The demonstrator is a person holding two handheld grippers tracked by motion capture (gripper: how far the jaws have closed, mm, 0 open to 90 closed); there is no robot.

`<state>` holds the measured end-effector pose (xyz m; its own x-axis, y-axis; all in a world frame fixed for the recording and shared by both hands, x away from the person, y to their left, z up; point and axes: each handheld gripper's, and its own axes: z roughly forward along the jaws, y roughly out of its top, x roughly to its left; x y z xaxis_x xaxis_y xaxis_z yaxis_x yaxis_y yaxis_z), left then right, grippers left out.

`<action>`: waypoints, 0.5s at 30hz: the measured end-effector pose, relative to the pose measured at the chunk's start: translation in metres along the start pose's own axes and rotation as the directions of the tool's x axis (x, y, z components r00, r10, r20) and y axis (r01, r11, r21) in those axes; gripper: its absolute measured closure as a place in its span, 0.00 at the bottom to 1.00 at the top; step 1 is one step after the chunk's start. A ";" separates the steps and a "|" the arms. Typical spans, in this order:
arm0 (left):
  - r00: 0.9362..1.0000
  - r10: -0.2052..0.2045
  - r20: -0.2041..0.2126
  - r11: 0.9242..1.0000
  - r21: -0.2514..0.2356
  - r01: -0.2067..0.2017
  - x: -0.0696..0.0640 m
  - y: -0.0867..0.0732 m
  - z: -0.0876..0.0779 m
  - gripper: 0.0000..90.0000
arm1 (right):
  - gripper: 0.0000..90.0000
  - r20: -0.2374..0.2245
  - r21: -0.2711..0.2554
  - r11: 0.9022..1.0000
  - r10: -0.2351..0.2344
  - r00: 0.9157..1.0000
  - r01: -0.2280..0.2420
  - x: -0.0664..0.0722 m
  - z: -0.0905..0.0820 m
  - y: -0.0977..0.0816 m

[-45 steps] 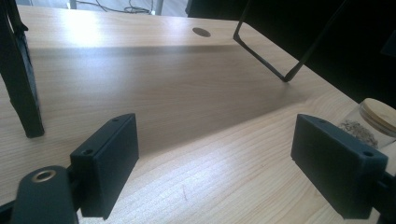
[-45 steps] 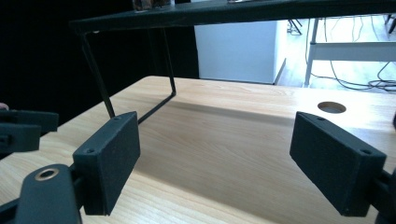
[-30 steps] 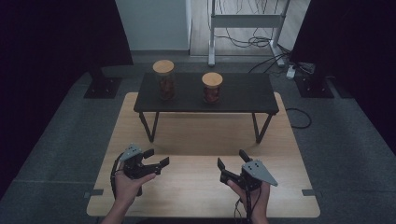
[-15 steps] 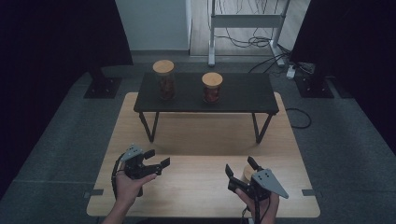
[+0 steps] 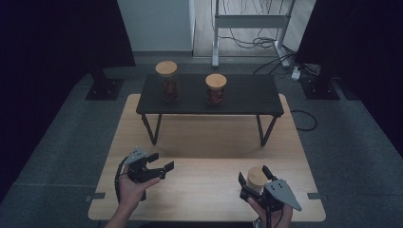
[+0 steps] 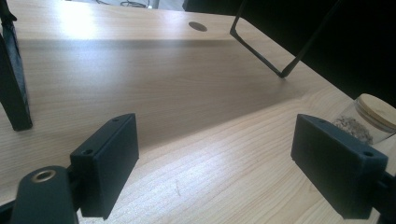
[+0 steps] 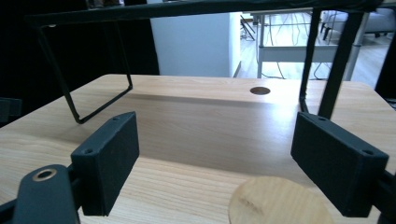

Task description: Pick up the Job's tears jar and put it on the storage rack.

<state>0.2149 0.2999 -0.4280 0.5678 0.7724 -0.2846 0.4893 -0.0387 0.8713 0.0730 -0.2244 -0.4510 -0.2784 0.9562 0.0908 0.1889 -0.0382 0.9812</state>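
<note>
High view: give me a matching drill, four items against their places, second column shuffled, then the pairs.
Items:
1. left tongs
2. right tongs
3. tall jar
4. short jar

Places:
A. on the black shelf, right of the other jar there
B. over bare wood at the near left, jaws apart
C. on the black shelf, farther left
D. jaws apart on either side of the wooden-lidded jar at the near right

Pairs: 1-B, 2-D, 3-C, 4-A

A small clear glass jar [image 5: 257, 179] with a round wooden lid stands upright on the light wooden table, apparently holding pale crumbly contents, near its front right edge
</note>
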 end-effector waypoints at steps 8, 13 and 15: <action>1.000 0.001 0.002 1.000 0.003 -0.001 0.000 0.000 0.000 0.16 | 0.15 0.041 0.031 1.000 -0.001 0.999 0.000 -0.003 -0.007 -0.002; 1.000 0.001 0.000 1.000 0.006 -0.001 0.000 0.000 0.001 0.16 | 0.15 0.059 0.056 0.998 0.006 0.998 -0.009 -0.007 -0.010 -0.005; 1.000 0.001 0.000 1.000 0.008 -0.001 0.000 0.000 0.001 0.16 | 0.15 0.066 0.065 0.998 0.007 0.998 -0.011 -0.008 -0.010 -0.006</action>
<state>0.2157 0.2990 -0.4289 0.5683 0.7723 -0.2838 0.4940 -0.0444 0.8683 0.0648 -0.2345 -0.4556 -0.2145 0.9729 0.0862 0.2531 -0.0299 0.9670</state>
